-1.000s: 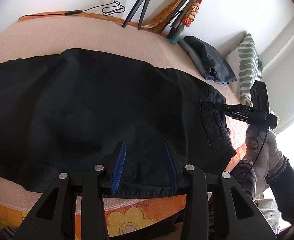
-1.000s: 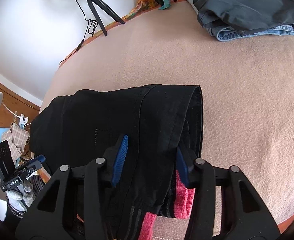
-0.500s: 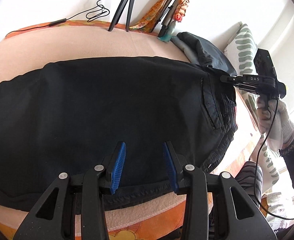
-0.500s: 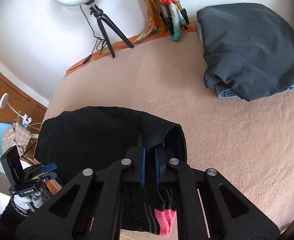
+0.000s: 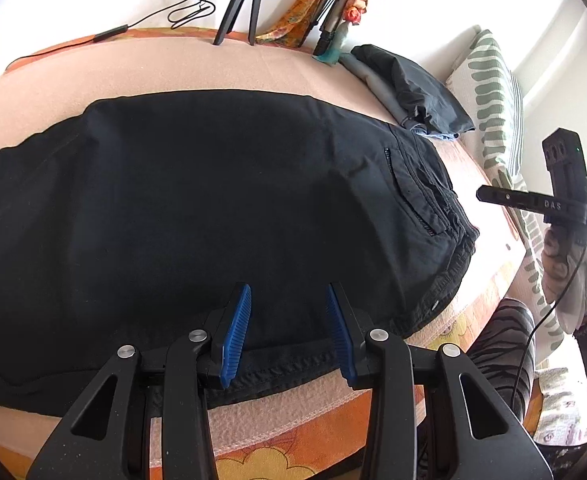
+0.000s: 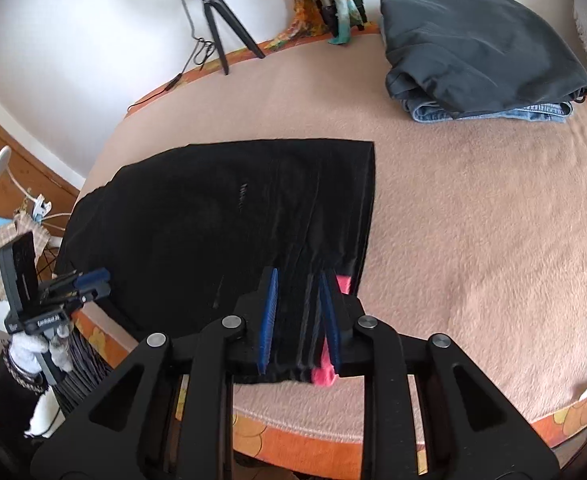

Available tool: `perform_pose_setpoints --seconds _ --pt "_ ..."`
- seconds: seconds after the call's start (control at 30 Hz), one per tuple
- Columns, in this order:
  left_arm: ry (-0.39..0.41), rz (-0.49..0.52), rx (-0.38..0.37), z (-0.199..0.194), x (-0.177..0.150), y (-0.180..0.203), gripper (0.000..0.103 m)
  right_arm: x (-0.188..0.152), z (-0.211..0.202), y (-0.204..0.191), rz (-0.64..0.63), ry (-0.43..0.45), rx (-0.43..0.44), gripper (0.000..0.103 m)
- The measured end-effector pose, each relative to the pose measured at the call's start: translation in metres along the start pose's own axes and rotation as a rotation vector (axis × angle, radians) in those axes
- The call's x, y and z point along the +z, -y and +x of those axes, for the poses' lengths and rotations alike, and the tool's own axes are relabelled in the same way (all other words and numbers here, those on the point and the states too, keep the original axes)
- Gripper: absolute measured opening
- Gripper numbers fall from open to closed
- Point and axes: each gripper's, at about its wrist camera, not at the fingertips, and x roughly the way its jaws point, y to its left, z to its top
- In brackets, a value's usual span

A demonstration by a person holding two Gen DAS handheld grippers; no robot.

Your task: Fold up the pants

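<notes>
The black pants (image 5: 221,208) lie flat on the bed (image 6: 473,220) for folding, the left gripper (image 5: 287,332) released above their hem, while the right gripper (image 6: 299,320) is opening around the waistband without pinching it.

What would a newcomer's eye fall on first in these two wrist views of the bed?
First, the black pants spread across the middle of the pink blanket, filling most of the left wrist view. Next, the right gripper at the near edge, its blue fingers opening on either side of the waistband with its pink trim. Last, the folded clothes stacked at the far right corner.
</notes>
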Motion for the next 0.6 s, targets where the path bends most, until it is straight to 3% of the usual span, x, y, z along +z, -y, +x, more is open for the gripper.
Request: perform_pose_setpoints --seconds 0.03,0.1,0.17,0.33,0.4,0.6 --pt "-0.002 0.004 -0.004 -0.001 -0.001 0.001 0.037 -0.010 -0.002 -0.013 -0.048 0.004 0.017 0.023" --pt "-0.004 0.007 -0.007 -0.005 -0.001 0.001 0.037 -0.025 0.001 -0.041 -0.153 -0.010 0.042 0.035" --pt "0.012 -0.008 -0.015 -0.016 -0.002 -0.001 0.037 -0.041 0.010 -0.072 -0.290 -0.042 0.035 0.041" --pt "0.096 -0.107 -0.009 -0.062 -0.008 -0.026 0.042 -0.061 0.040 -0.131 -0.566 -0.125 0.014 0.041" --pt "0.142 -0.160 0.012 -0.087 -0.014 -0.043 0.049 -0.063 0.051 -0.143 -0.637 -0.141 -0.005 0.041" --pt "0.234 -0.335 0.097 -0.152 -0.038 -0.105 0.051 -0.070 0.075 -0.166 -0.800 -0.185 -0.075 0.041"
